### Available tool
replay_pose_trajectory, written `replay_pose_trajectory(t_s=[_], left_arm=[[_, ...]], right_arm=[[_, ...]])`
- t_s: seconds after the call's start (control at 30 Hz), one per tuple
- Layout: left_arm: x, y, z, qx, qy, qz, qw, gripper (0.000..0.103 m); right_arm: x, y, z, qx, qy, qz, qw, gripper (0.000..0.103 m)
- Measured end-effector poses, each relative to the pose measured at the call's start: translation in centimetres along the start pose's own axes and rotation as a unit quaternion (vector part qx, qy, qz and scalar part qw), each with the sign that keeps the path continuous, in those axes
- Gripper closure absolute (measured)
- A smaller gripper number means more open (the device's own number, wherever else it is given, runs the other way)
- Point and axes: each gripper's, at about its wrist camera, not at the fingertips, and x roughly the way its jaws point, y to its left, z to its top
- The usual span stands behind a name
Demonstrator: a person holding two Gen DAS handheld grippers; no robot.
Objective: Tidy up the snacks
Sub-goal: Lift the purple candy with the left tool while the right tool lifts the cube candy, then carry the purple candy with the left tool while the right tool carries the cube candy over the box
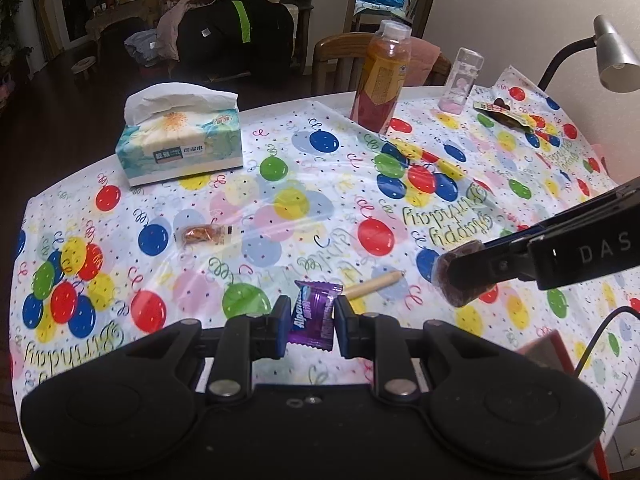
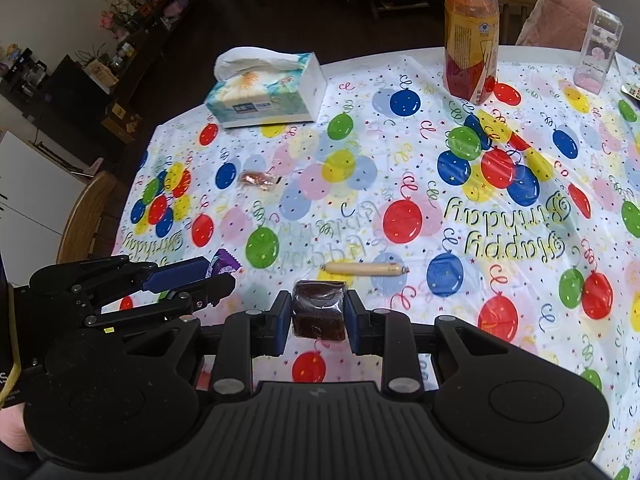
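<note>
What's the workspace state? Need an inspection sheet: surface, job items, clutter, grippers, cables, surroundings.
Surface: table under a balloon-print cloth, wrinkled in places.
Job's things: purple candy in the left gripper; brown snack in the right gripper; sausage stick and orange-brown packet loose on the cloth; dark snack pack at the far edge.
Clutter: tissue box, bottle, clear box.
Grippers: both shut on their snacks, held above the cloth.
Cables: black cable at the right edge.
Surroundings: desk lamp, wooden chairs, cluttered dim room behind.
</note>
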Motion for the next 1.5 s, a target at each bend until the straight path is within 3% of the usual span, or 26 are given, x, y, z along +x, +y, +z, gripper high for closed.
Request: replay_pose_trajectory(t_s=[0.73, 1.13, 1.5], left_arm=[[-6.4, -2.0, -5.2, -0.003, -0.011, -0.034, 0.9994, 0.083], [-6.8, -3.7, -8.1, 0.009, 0.002, -0.048, 0.9988, 0.083], [-4.9, -5.4, -10.5, 0.015, 0.026, -0.053, 0.9982, 0.083]], right_arm=[[-4.0, 1.7, -6.6, -0.012, -0.004, 0.002, 1.000, 0.076], [-3.3, 1.2, -10.3, -0.023, 0.013, -0.001, 1.000, 0.076], [-1.2, 0.3, -13.0, -0.022, 0.037, -0.012, 0.999, 0.076]])
